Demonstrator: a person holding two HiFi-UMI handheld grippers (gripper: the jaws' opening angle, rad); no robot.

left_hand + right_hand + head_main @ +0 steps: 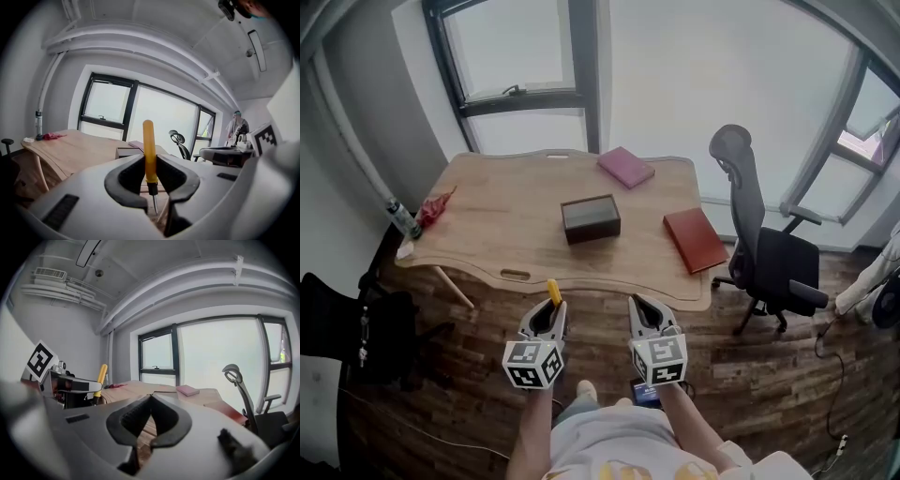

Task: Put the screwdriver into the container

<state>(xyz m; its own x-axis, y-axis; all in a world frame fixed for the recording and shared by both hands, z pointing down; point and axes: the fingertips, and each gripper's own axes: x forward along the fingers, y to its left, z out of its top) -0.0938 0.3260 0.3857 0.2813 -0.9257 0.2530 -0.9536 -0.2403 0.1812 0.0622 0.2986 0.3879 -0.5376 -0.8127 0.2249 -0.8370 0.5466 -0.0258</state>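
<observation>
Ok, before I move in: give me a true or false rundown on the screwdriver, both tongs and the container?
1. The left tongs are shut on the yellow screwdriver. True.
2. The screwdriver already sits in the container. False: it is in the left tongs, short of the table; the container stands mid-table.
3. The right tongs grip the pink book. False: they are shut on nothing; the book lies near the table's far edge.
4. The red book lies to the right of the container. True.
</observation>
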